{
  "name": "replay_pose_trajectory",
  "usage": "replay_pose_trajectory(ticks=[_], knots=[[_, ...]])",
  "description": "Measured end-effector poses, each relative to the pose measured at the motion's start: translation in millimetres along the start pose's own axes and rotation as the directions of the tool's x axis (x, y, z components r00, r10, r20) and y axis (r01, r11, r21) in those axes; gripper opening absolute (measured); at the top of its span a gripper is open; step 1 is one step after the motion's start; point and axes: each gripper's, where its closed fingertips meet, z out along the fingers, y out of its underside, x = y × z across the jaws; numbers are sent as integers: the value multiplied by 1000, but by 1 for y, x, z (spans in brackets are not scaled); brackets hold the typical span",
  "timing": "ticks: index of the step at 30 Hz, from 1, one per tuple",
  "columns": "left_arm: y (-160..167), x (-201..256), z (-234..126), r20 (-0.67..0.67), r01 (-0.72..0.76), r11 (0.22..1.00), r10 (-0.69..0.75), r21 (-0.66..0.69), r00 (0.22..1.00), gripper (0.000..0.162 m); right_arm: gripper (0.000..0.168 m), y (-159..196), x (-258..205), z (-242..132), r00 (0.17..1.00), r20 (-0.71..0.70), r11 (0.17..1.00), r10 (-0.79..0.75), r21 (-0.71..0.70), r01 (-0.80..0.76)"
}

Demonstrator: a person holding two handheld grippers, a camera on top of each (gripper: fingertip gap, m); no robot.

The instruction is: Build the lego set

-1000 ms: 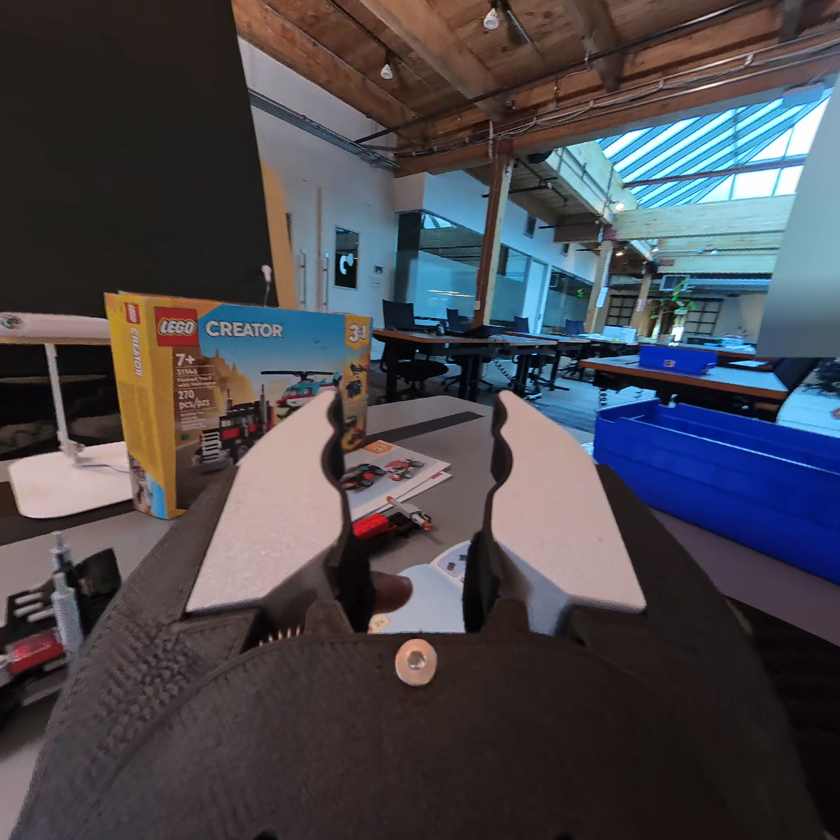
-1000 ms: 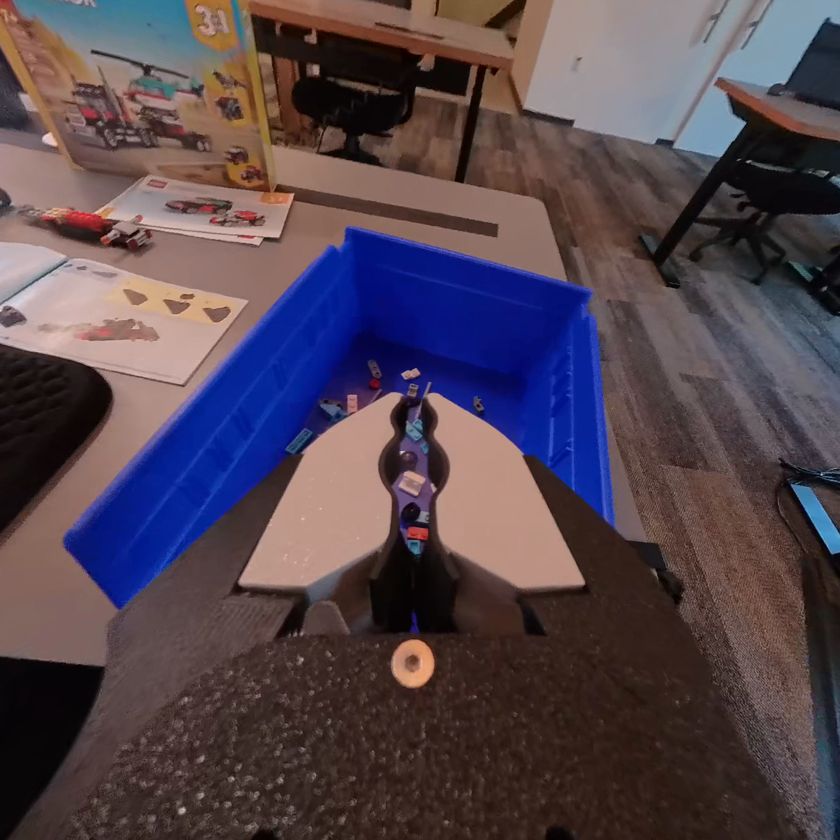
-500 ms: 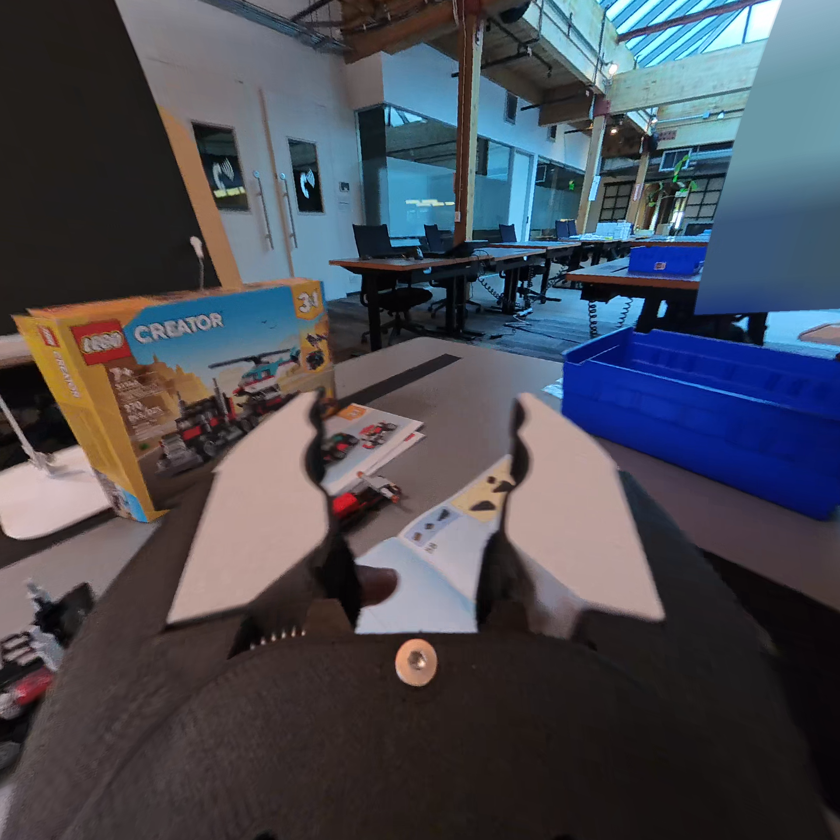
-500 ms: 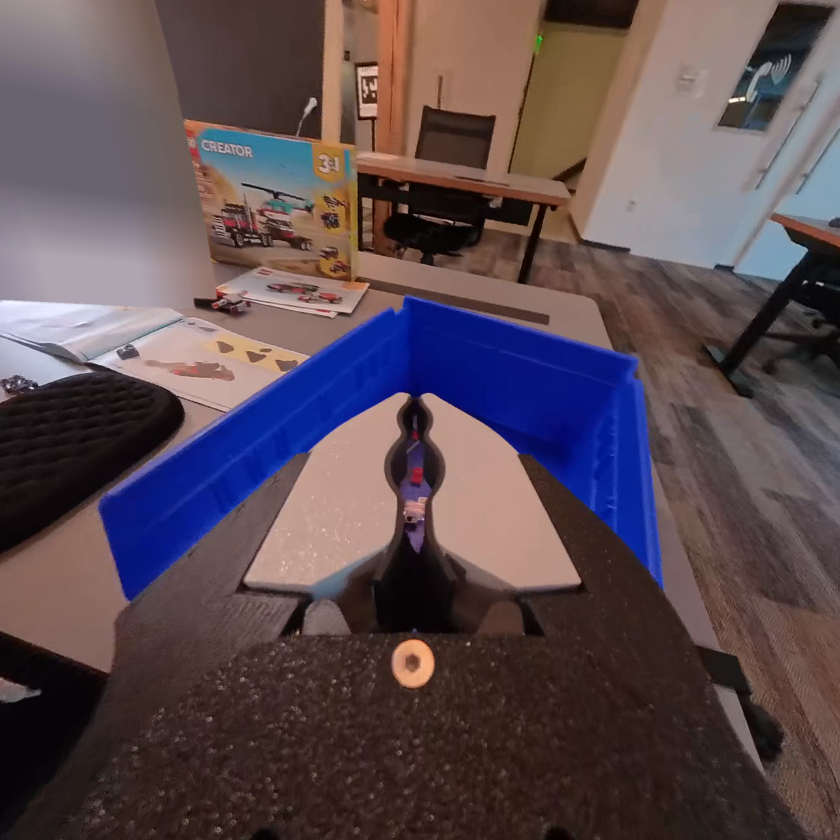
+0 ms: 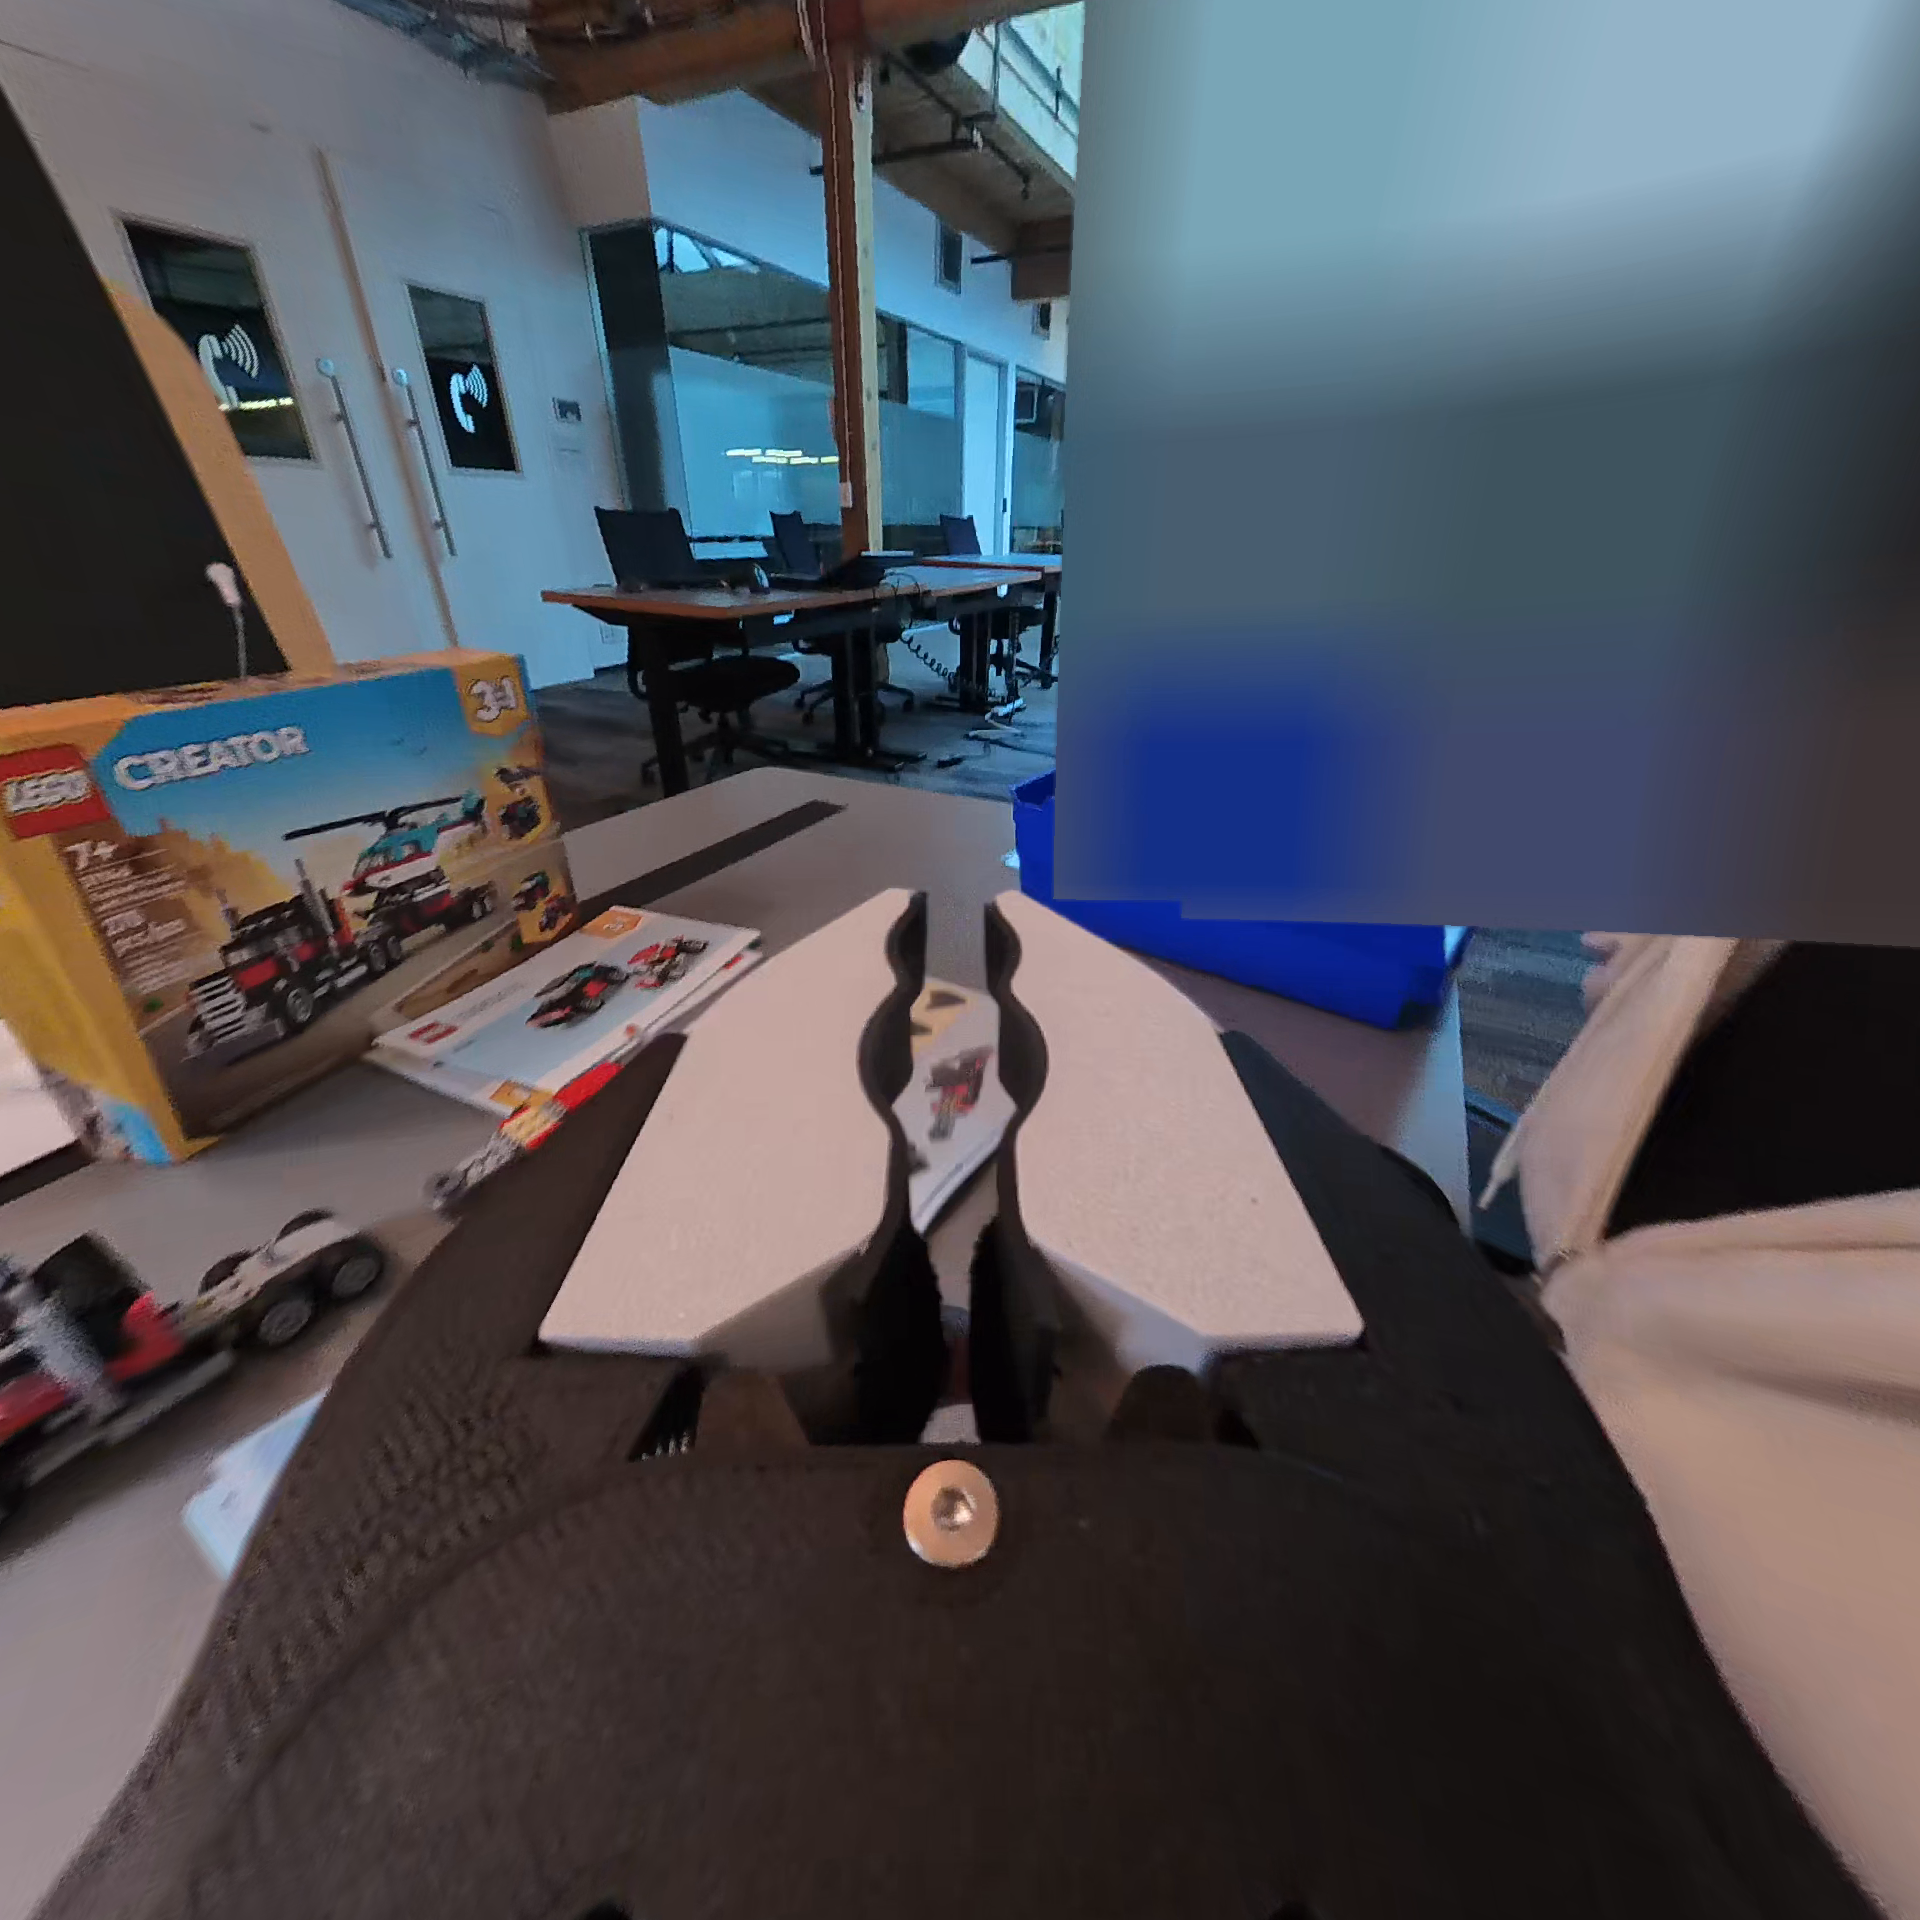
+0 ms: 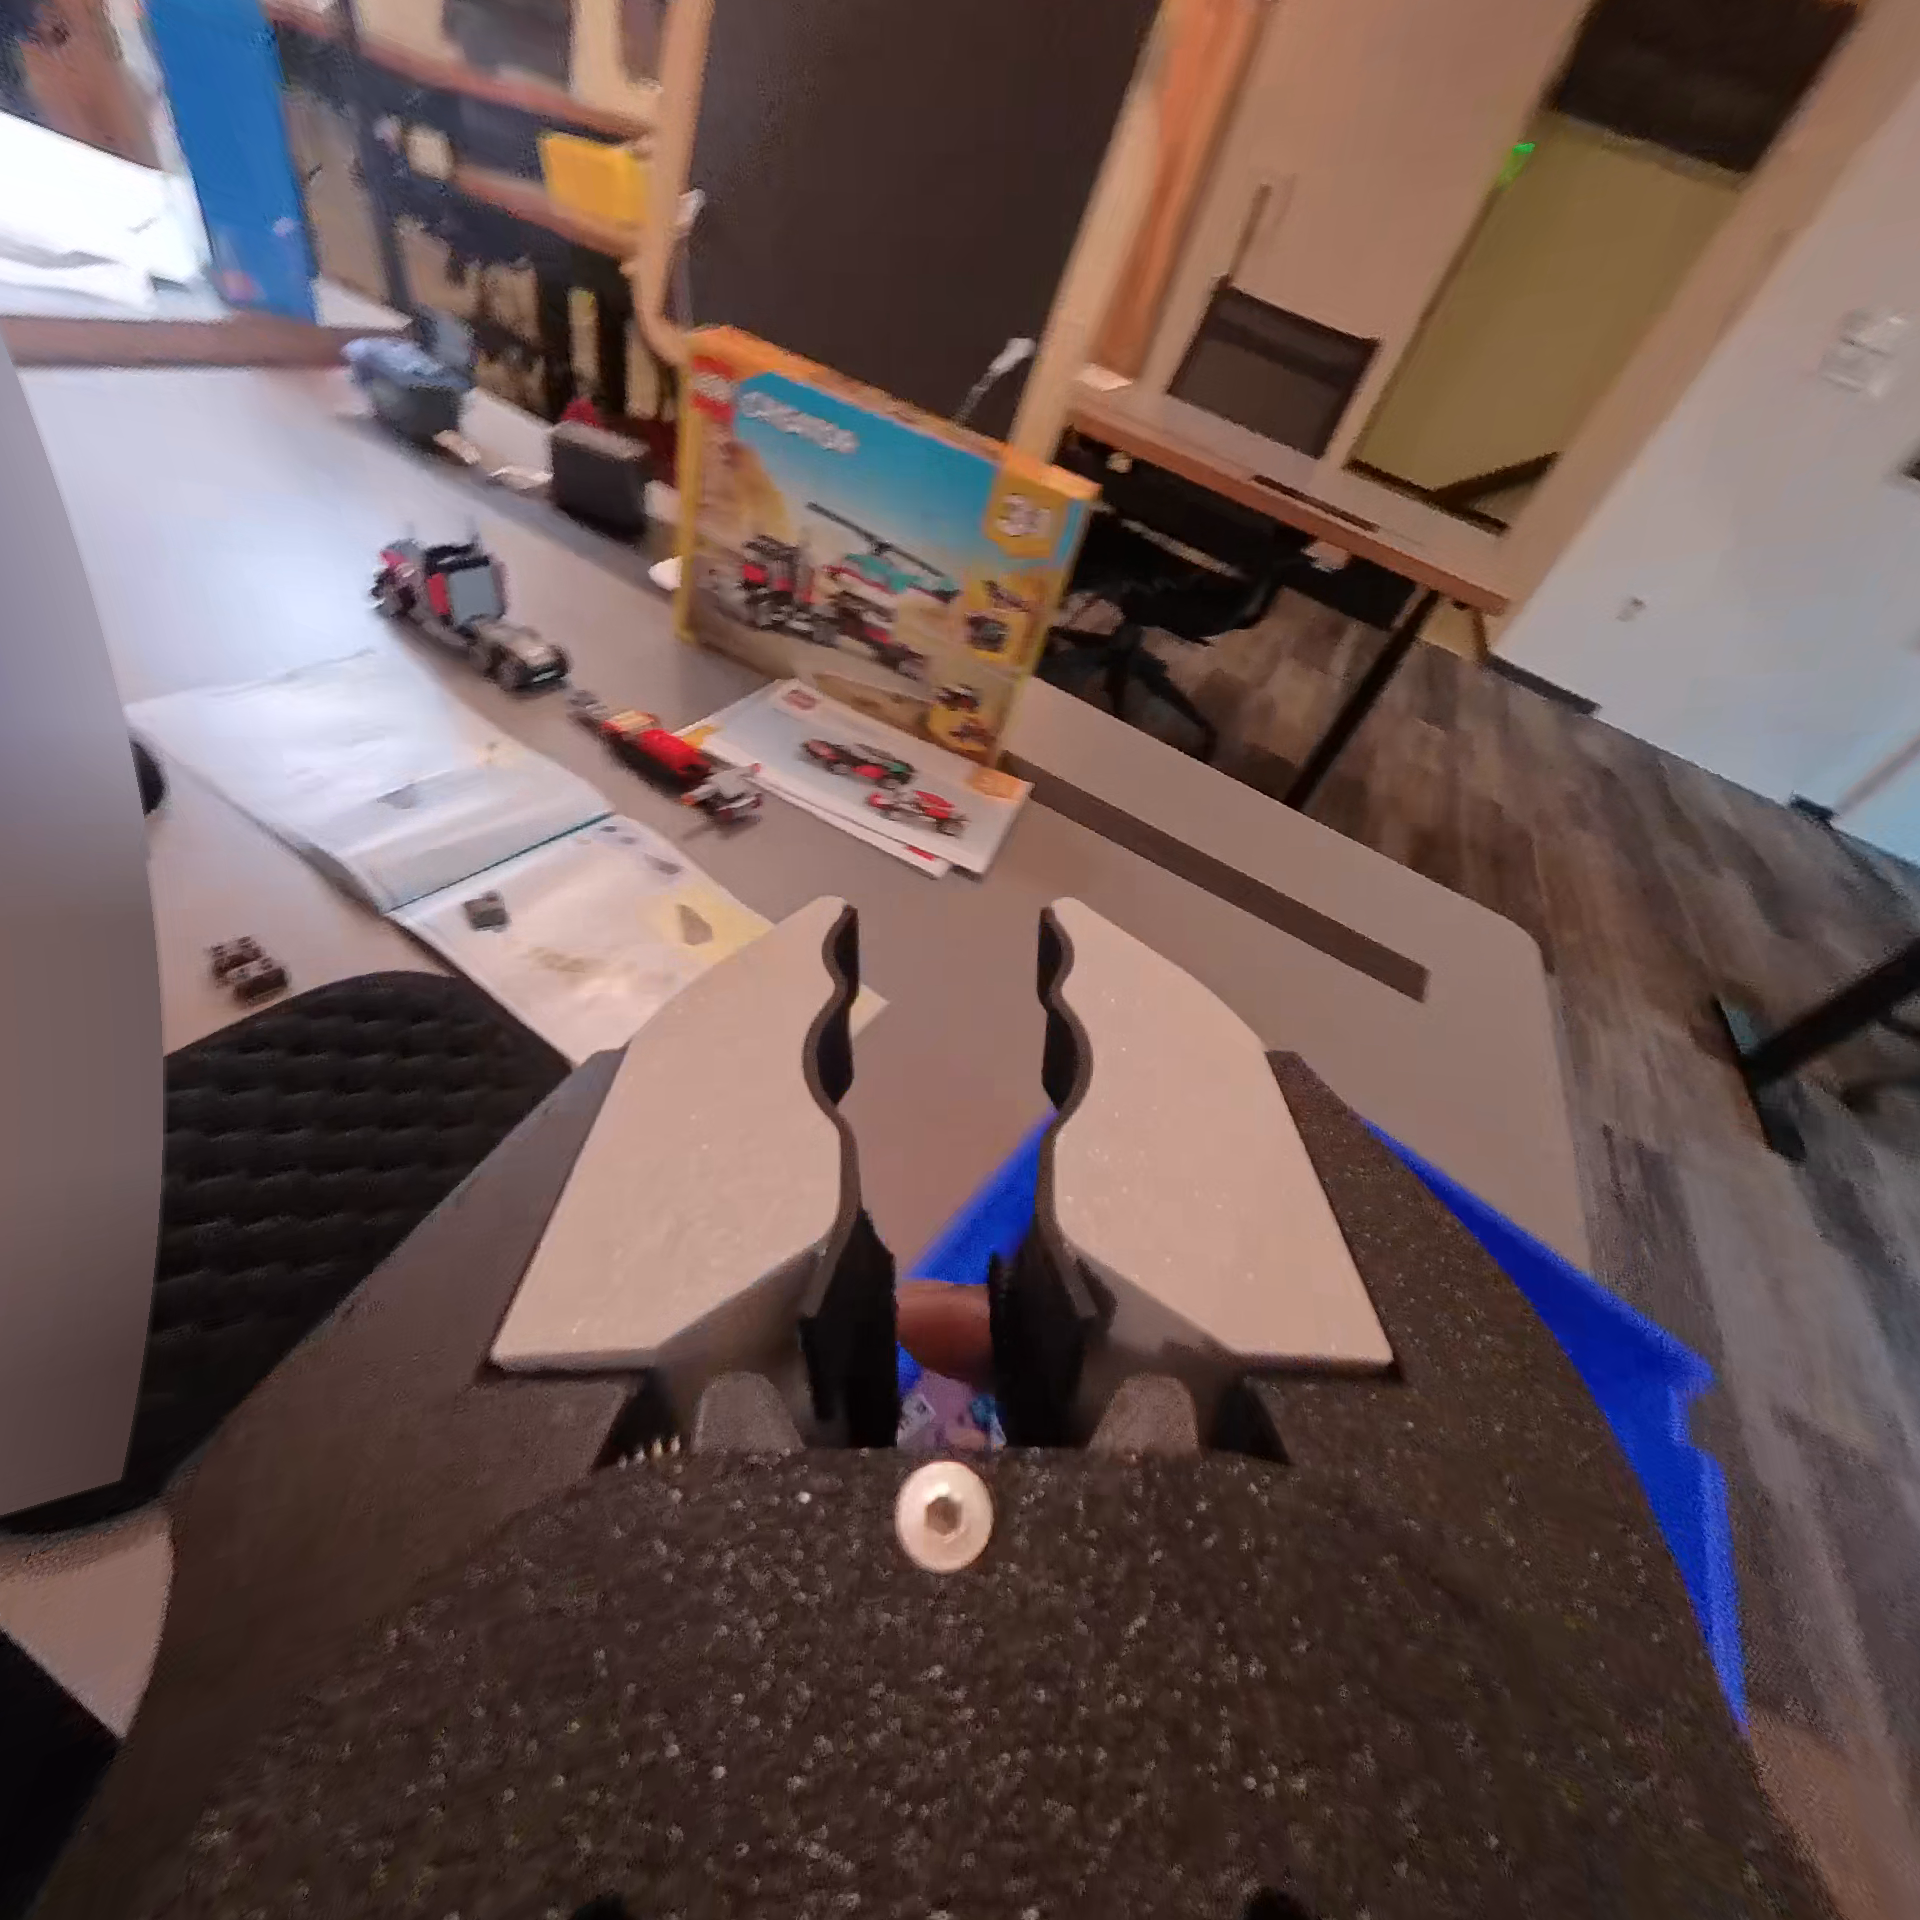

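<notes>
Left gripper (image 5: pixel 951 920): two pale grey, flat-topped fingers with wavy black inner edges, drawn to a narrow slit, nothing between them. Body of coarse black textured plastic with one bright screw. Held level above the grey table (image 5: pixel 727 831), pointing along it.

Right gripper (image 6: pixel 945 925): same make; jaws stand wide apart and empty. Tilted down toward the table from above the blue bin (image 6: pixel 1558 1309), whose smooth plastic wall shows beneath and to the right of the fingers. A fingertip shows low in the gap.

Open instruction booklet (image 6: pixel 499 831): glossy pale pages, flat on the table just ahead of both grippers.

Black mesh pad (image 6: pixel 312 1122): rounded, quilted texture, left of the right gripper.

Loose brick assemblies:
- long red-and-black strip (image 6: pixel 665 753), between the open booklet and the closed booklets;
- partly built black, red and grey truck (image 6: pixel 468 603), wheeled, farther left;
- small dark wheeled piece (image 6: pixel 244 966), near the pad.

Closed booklets (image 6: pixel 883 790): stacked, at the foot of the box.

Lego box (image 6: pixel 873 551): cardboard, yellow-edged, upright, printed with a truck and helicopter.

Person's pale sleeve (image 5: pixel 1714 1351): soft fabric, right of the left gripper.
</notes>
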Motion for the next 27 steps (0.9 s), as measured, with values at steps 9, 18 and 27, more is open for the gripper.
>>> replay_pose_trajectory(ticks=[9, 18, 27], knots=[[-19, -72, -224, 110, -153, 741, 294, -654, 950, 33, 41, -40, -89, 46, 950, 176, 964, -258, -22, 265], [118, -216, -358, 151, 147, 111, 29, -983, 988, 36, 39, -56, -99, 59, 948, 171, 963, -269, 36, 267], [162, -229, -378, 191, 192, 25, -19, -981, 981, 35, 35, -57, -79, 35, 958, 78, 961, -277, 26, 275]])
